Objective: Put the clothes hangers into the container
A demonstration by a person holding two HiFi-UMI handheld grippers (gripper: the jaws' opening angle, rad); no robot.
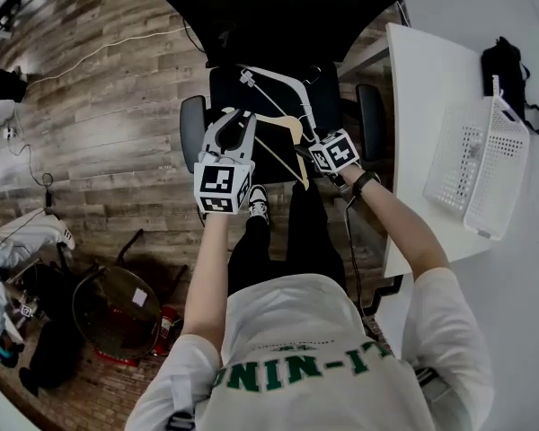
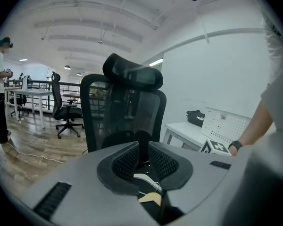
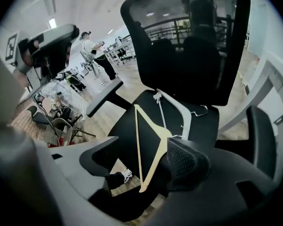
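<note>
My right claw stands wide open astride the wooden hanger, which lies flat on the chair seat beside a white hanger; it grips nothing. My left claw hangs over the seat, slightly parted and empty. The pick looks like the step in hand: I'd drop lower, bracket the neck near the hook, close firmly, then lift clear toward the white container on the desk
</note>
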